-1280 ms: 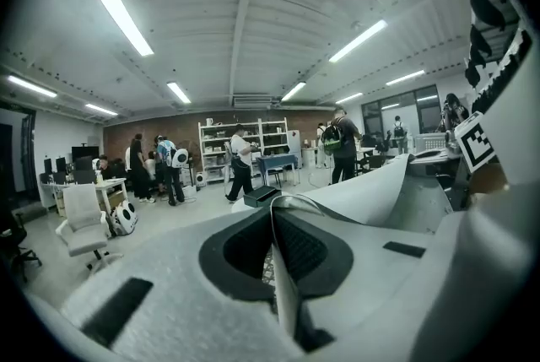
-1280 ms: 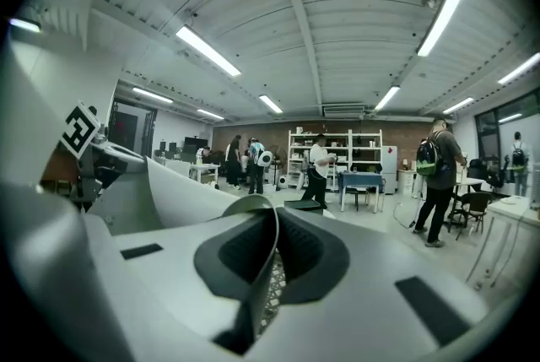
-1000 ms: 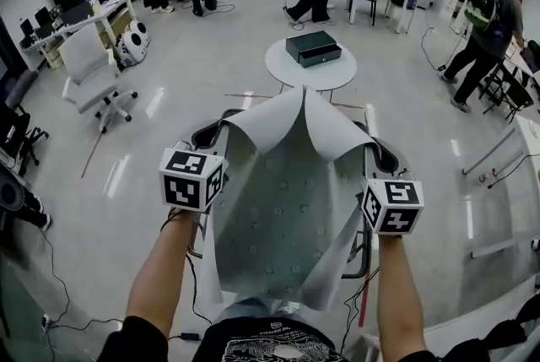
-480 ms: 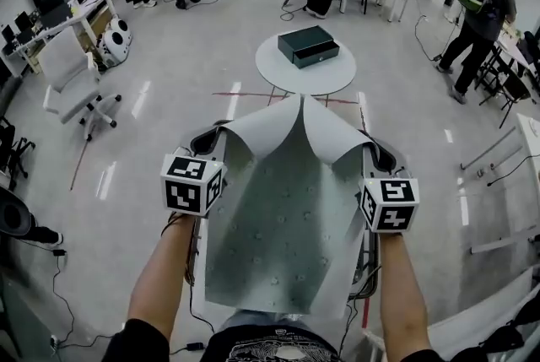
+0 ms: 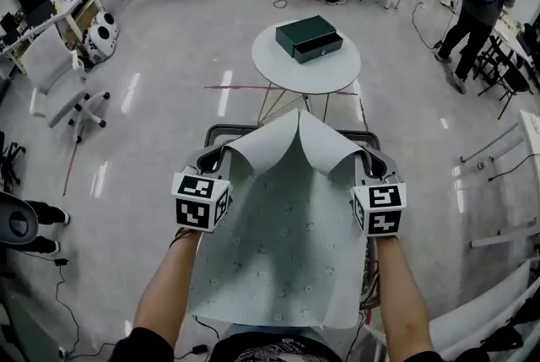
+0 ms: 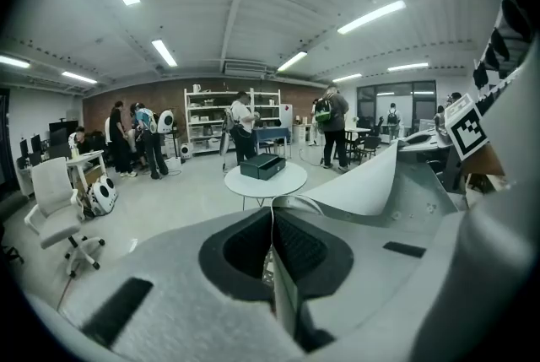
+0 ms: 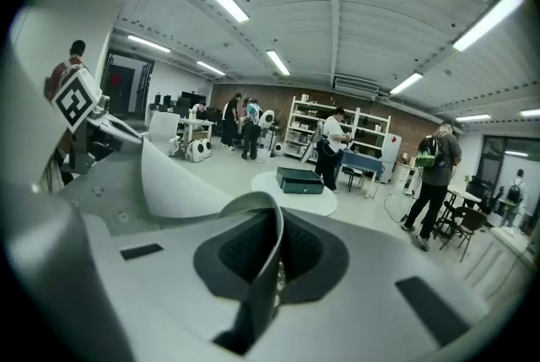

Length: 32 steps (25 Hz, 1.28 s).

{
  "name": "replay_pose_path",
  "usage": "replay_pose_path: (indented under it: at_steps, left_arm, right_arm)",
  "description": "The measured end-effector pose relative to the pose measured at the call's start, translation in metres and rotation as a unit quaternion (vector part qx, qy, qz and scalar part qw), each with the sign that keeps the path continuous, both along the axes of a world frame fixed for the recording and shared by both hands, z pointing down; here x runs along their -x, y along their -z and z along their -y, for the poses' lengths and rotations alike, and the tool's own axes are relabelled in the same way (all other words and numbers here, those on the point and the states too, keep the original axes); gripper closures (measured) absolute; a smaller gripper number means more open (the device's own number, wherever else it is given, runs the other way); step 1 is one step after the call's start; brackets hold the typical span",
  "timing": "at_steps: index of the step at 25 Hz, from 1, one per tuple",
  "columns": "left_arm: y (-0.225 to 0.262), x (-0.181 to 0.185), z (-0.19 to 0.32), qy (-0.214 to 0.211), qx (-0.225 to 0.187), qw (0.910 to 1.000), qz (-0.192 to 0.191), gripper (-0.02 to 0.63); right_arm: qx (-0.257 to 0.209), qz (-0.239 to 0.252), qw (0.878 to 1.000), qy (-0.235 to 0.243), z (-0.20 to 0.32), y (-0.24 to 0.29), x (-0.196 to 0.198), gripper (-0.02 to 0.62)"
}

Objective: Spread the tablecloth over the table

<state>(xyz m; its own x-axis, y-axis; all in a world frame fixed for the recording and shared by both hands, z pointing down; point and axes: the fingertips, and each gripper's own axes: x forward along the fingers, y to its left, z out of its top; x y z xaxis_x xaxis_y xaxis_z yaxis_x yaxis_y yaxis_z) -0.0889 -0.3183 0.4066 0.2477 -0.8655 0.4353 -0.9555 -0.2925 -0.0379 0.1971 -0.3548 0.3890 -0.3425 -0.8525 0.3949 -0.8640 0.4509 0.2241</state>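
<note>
The tablecloth is pale green with small flowers and a white underside. It stretches flat between my two grippers, and its two far corners curl back over it. My left gripper is shut on the cloth's left edge, and a thin fold stands pinched between the jaws. My right gripper is shut on the right edge, where a curled strip runs through the jaws. A dark-framed table shows just beyond the cloth's far end; the cloth hides the rest of it.
Farther ahead is a round white table with a dark green box on it. An office chair stands at the left. People stand at the back and at the right. Cables lie on the floor at the lower left.
Both grippers have come down and forward with the cloth. The cloth now lies flatter and lower, close over the dark frame.
</note>
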Motion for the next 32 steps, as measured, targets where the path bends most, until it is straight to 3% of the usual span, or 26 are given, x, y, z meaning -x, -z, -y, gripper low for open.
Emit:
replay_pose_path:
  at_steps: [11,20,32]
  left_arm:
    - [-0.054,-0.014,0.006,-0.032,0.023,0.9988,-0.028,0.597]
    - [-0.096,-0.038,0.002,-0.069,0.055,0.9959,-0.023,0.583]
    - [-0.148,-0.055,-0.001,-0.096,0.091,0.9909,-0.025,0.551]
  right_arm:
    - [0.012,-0.023,1.0,0.014,0.01,-0.04,0.018,0.588]
    - [0.039,-0.051,0.997,0.051,0.0,-0.076,0.048,0.583]
    - [0.08,-0.08,0.992,0.064,-0.007,-0.143,0.07,0.535]
